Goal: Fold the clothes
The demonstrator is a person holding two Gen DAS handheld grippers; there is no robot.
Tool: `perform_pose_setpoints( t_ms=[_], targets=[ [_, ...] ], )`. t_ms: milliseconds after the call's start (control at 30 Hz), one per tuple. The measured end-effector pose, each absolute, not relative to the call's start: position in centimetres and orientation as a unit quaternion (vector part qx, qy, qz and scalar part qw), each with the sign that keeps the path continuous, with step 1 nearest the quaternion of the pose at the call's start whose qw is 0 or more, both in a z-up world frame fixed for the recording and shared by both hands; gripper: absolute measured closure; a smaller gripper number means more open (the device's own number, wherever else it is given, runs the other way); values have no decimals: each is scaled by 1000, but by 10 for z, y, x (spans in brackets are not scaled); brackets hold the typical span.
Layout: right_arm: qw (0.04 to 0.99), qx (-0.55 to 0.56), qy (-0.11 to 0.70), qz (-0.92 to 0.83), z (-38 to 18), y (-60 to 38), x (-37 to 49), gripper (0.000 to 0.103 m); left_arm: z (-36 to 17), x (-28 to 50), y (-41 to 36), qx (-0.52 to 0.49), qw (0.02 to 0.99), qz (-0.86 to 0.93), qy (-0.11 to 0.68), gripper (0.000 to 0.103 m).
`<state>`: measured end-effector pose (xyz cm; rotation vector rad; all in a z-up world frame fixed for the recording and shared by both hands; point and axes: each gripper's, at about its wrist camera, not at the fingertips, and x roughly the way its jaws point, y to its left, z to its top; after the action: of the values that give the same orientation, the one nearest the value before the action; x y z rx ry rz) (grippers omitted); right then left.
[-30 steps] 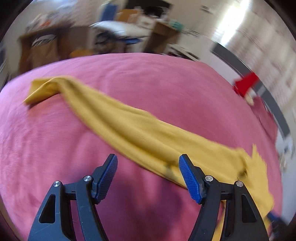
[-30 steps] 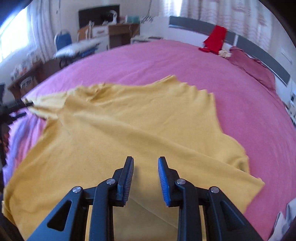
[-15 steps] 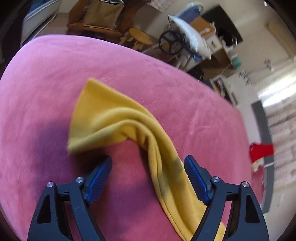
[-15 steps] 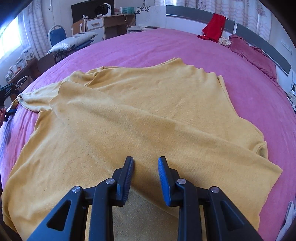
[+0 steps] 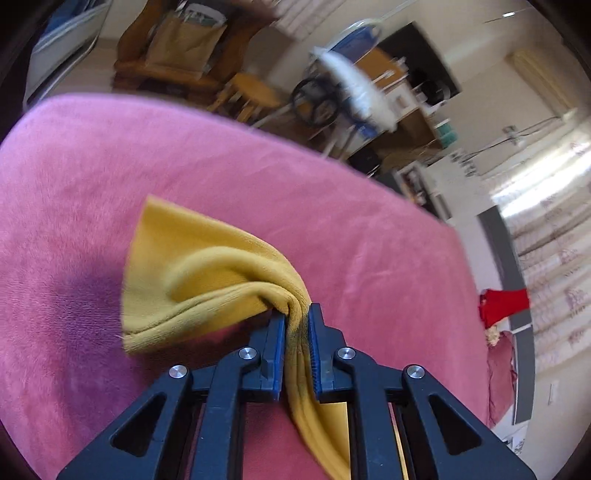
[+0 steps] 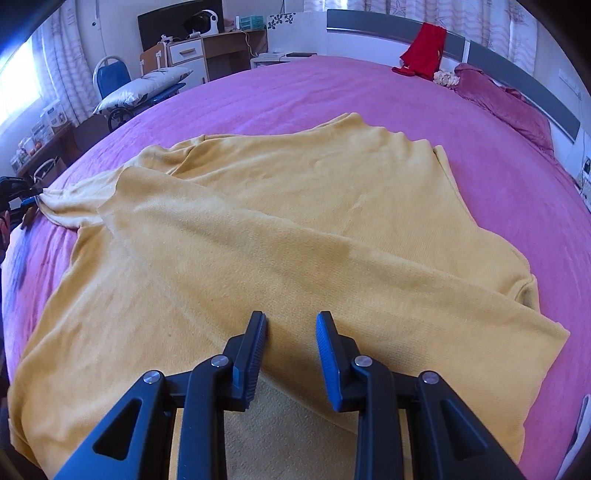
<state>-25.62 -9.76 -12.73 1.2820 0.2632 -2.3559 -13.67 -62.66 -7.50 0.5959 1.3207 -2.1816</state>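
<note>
A mustard yellow long-sleeved top [image 6: 288, 229] lies spread on the pink bedcover [image 6: 295, 92], one sleeve folded across its body. My left gripper [image 5: 296, 314] is shut on the other sleeve [image 5: 207, 277] near its cuff, which bunches between the blue pads. That gripper also shows at the far left of the right wrist view [image 6: 18, 195], holding the sleeve end. My right gripper [image 6: 291, 325] is open and empty, hovering over the lower part of the top.
A red garment [image 6: 424, 48] hangs on the grey headboard [image 6: 369, 18], with a dark pink pillow [image 6: 506, 107] near it. A chair with a white pillow [image 6: 140, 85], a desk and wooden furniture stand beyond the bed's left edge.
My left gripper has swung to the sleeve's cuff end and closed on it; it was open before. My right gripper has stayed over the top, jaws a little wider.
</note>
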Motion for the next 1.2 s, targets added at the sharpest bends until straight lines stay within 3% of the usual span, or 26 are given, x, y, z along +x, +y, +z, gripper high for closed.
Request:
perform_pose_setpoints(
  t_ms=[100,200,433,500,567,667,700,767,833,1000,1200],
  targets=[
    [218,464,21,-858,-117,-77,-256,75,-34,-156,-593,188,209,-853,439,91],
    [202,446,-48,-871,-105,-47,-246,75,21,-180,-508,187,105,-918,333,91],
    [156,429,-109,-883,-87,26,-213,75,31,-241,-269,261,-102,-933,227,87],
    [139,430,-117,-884,-86,47,-206,75,8,-256,-204,301,-133,-925,191,81],
    [122,438,-134,-880,-90,69,-201,75,-18,-271,-146,347,-150,-914,146,55],
    [99,456,-148,-872,-97,99,-196,75,-57,-278,-102,417,-145,-895,70,46],
    [96,455,-150,-872,-97,106,-193,75,-65,-273,-93,429,-146,-890,46,45],
    [91,455,-155,-872,-97,120,-188,75,-71,-254,-85,429,-160,-889,12,29],
    [97,448,-165,-873,-96,121,-190,74,-66,-222,-87,398,-196,-896,-7,22],
    [143,434,-215,-863,-88,106,-218,73,-57,-155,-110,310,-184,-926,-106,22],
    [191,473,-238,-827,-78,40,-313,73,-77,-155,-217,344,-11,-939,-15,22]
  ],
)
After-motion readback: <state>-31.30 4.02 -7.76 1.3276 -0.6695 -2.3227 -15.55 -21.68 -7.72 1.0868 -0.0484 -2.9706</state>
